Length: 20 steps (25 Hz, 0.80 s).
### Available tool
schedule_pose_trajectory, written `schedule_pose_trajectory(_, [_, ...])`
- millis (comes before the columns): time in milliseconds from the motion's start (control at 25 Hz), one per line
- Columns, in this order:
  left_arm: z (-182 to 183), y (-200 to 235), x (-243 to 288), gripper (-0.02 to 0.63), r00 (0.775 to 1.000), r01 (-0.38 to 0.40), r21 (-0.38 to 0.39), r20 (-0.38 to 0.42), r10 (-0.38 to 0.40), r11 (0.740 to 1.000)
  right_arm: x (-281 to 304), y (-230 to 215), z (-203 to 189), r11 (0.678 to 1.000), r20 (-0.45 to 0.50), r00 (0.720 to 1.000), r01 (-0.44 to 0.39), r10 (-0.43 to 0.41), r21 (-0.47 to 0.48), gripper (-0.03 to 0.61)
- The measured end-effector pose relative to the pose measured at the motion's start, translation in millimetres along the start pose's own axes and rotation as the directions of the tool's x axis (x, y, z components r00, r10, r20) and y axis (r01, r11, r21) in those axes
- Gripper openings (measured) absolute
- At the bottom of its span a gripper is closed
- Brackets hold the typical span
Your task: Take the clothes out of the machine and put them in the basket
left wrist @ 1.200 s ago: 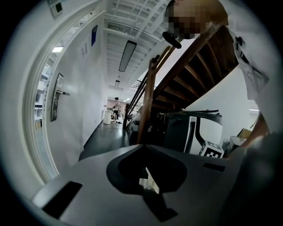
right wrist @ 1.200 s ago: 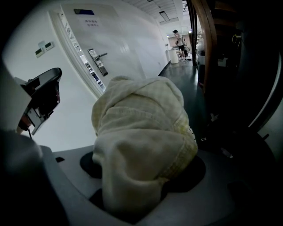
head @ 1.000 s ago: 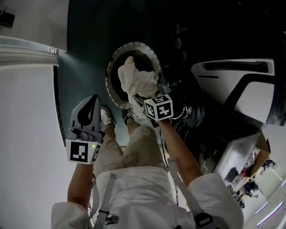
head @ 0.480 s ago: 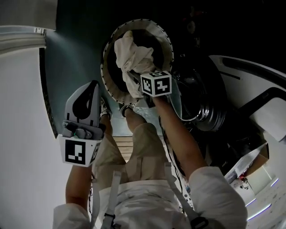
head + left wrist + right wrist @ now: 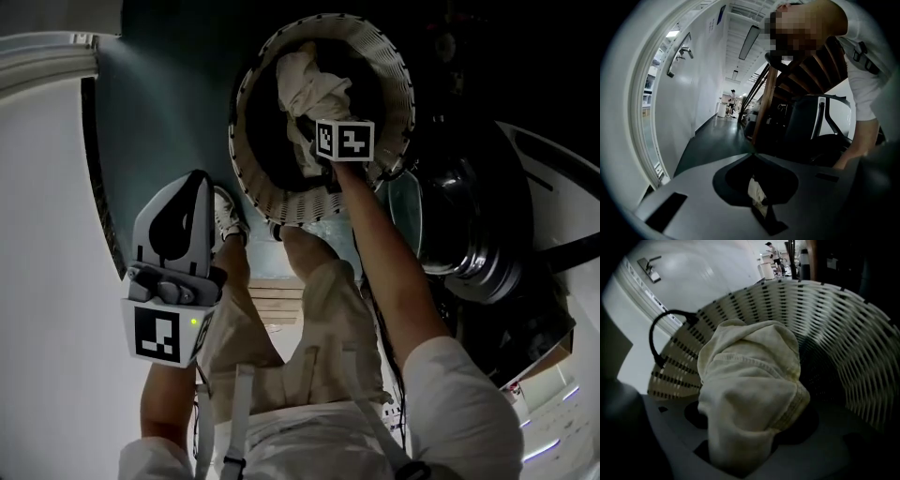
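Your right gripper point(image 5: 323, 161) is clamped on the bunched cream cotton garment point(image 5: 750, 376). It hangs inside the rim of the round white woven plastic laundry basket point(image 5: 267, 192), and whether it touches the bottom cannot be told. The step in hand looks like the drop.

- Keep the jaws closed until most of the fabric has settled into the dark well of the basket.
- The right gripper view shows a fold draped over the jaws themselves, so open wide and lift straight up. That way the hem is less likely to catch and ride back out with you.
- Aim for the middle rather than the near wall, so that no part is left hanging over the rim.

Your left gripper point(image 5: 194, 185) sits beside your left leg with its jaws together and nothing in them. It can stay out of the way, or steady the basket's black wire handle point(image 5: 658, 341) if the basket shifts. The front-loading washing machine with its dark round door point(image 5: 469, 225) stands just to the right of the basket, ready for the next reach.

A second ago the marker cube on the right gripper stood outside the basket's near rim, with the cloth above and across that rim. Now cube and cloth both lie within the ring of the rim, and the basket fills more of the head view. The left gripper has kept its shut pose by your leg.
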<state>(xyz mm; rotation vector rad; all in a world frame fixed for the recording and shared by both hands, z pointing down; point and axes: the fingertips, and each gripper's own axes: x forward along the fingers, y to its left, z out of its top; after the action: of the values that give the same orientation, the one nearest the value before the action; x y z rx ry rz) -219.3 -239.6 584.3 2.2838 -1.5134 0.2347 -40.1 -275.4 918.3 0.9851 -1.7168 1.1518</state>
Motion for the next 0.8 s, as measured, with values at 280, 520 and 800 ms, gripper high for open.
schedule_pose_trajectory(280, [-25,4,9,0.012,1.000,-0.001,-0.017,-0.021,0.001,1.000,58,-18,-27,0.998,-0.136,0.990,0.026,-0.033,-0.054,0.422])
schedule_pose_trajectory(520, [-16,5,7,0.012,1.000,0.002,-0.035,-0.019,-0.003,0.999,48,-22,-32,0.988,-0.169,0.980,0.087,-0.109,-0.130,0.445])
schedule_pose_trajectory(800, [29,5,-6,0.012,1.000,-0.001,-0.027,0.022,0.002,1.000,3,-2,-18,0.988,-0.170,0.982,0.058,-0.083,-0.145,0.445])
